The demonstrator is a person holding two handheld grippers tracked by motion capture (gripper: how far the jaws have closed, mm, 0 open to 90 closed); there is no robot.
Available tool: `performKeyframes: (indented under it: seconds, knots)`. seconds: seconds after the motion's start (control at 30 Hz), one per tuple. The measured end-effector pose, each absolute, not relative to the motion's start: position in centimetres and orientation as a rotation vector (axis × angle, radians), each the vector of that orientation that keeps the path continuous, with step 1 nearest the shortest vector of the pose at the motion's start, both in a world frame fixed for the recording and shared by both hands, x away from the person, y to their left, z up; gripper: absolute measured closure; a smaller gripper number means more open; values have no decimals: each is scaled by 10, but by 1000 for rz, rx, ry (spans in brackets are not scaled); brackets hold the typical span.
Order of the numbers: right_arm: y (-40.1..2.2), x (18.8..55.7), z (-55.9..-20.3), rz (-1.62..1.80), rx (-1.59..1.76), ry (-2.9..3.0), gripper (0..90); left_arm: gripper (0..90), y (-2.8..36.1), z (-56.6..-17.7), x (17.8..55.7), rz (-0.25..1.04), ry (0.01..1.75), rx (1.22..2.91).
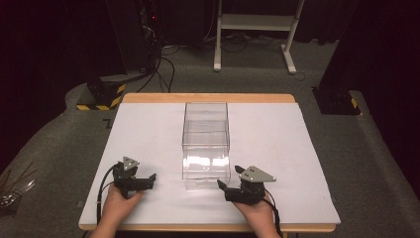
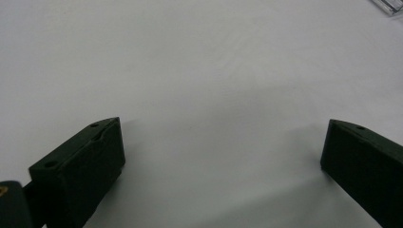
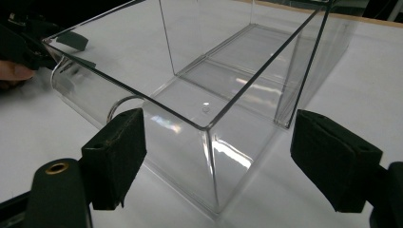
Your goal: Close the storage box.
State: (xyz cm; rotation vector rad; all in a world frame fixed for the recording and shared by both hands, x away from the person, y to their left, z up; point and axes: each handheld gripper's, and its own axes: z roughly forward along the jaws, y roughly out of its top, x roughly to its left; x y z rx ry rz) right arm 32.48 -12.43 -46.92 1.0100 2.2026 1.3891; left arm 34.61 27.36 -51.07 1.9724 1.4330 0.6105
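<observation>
Clear rectangular acrylic box (image 1: 206,144) at table centre. Left gripper (image 1: 148,179) at 8 o'clock, right gripper (image 1: 221,187) at 5 o'clock; both gape wide, empty.

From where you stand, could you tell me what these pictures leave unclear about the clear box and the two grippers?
- Clear box: in the left gripper view the top right edge cuts off all but a corner.
- Far end of the box: in the right gripper view the top edge crops it.
- Left gripper: in the right gripper view the left edge cuts it off.
- Items at the left edge of the high view: too dark to identify.
</observation>
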Motion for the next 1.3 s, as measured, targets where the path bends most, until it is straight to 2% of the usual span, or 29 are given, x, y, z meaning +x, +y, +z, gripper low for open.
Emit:
performKeyframes:
  seconds: [0.23,0.53,1.3]
  knots:
    - [-119,328,-470,1368,1010,2198,172,11,273,-511,346,612,1433,1973]
    - [-115,335,-470,1359,1025,2157,98,11,274,-511,346,612,1433,1973]
    - [-111,357,-468,1336,1047,2168,91,11,274,-511,346,612,1433,1973]
